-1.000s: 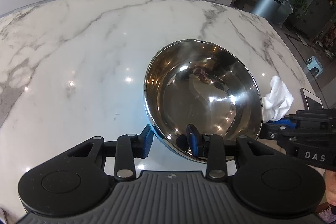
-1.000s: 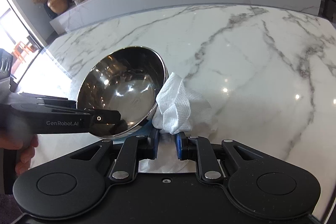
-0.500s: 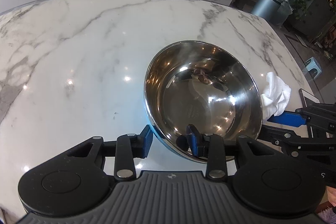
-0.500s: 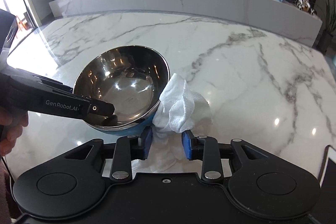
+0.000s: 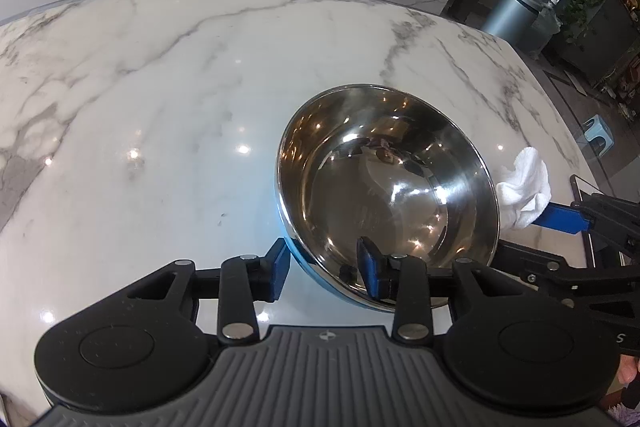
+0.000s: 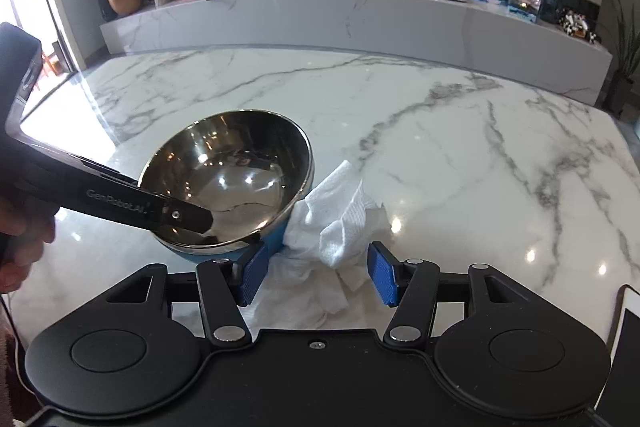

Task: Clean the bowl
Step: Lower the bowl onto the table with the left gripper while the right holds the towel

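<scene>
Left tongs (image 5: pixel 324 269) pinch the tilted bowl's (image 5: pixel 388 183) near rim; right tongs (image 6: pixel 316 273) gape around the cloth (image 6: pixel 336 223). Bare marble tabletop (image 6: pixel 460 147) stretches beyond.

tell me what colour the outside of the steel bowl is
Blue outside on the shiny steel bowl, clearest in the right wrist view.
</scene>
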A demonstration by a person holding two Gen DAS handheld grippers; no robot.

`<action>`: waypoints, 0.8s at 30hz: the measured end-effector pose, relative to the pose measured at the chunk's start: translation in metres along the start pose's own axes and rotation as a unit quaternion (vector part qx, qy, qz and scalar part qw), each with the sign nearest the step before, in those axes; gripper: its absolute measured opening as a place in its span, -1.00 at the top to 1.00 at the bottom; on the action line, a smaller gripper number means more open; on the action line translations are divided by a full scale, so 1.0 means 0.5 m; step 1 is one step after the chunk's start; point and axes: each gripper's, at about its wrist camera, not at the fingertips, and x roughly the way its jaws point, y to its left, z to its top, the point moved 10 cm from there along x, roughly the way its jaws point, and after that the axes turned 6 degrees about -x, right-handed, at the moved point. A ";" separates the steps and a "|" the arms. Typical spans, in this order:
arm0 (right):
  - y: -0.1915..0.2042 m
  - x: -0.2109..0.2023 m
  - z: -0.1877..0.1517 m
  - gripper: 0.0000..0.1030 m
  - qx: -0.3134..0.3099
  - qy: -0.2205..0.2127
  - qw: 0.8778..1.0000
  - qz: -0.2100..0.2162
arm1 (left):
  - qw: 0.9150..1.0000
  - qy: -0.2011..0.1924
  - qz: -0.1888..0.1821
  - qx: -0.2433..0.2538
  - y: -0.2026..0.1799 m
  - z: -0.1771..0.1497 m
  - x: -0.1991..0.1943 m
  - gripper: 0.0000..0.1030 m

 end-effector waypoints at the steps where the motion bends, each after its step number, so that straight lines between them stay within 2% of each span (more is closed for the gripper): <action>1: 0.004 0.006 -0.003 -0.04 0.000 0.006 1.000 0.008 | 1.000 -0.001 0.000 -0.001 0.001 0.001 0.000 0.33; 3: 0.016 0.017 -0.009 -0.01 -0.006 0.011 1.000 0.020 | 1.000 -0.002 -0.001 -0.004 0.003 0.001 0.000 0.33; 5: 0.021 0.026 -0.014 0.22 -0.006 0.019 0.999 0.027 | 1.000 -0.003 -0.002 -0.008 0.005 0.001 0.000 0.33; 6: 0.022 0.030 -0.017 0.46 -0.004 0.023 0.999 0.031 | 1.000 -0.004 -0.002 -0.009 0.006 0.002 0.000 0.33; 7: 0.022 0.033 -0.018 0.50 0.001 0.025 0.999 0.036 | 1.000 -0.004 -0.001 -0.010 0.006 0.002 0.000 0.33; 10: 0.020 0.033 -0.020 0.58 0.009 0.030 0.999 0.041 | 1.000 -0.010 -0.003 -0.018 0.009 0.006 -0.003 0.31; 14: 0.024 0.030 -0.023 0.58 0.001 0.036 0.999 0.038 | 0.999 -0.026 0.000 -0.031 0.022 0.018 -0.015 0.26; 20: 0.029 0.029 -0.026 0.58 -0.010 0.038 0.999 0.031 | 0.999 -0.026 0.022 -0.003 0.023 0.017 -0.021 0.26; 24: 0.031 0.028 -0.026 0.58 -0.017 0.040 0.999 0.028 | 1.000 -0.020 0.010 0.009 0.017 0.014 -0.020 0.40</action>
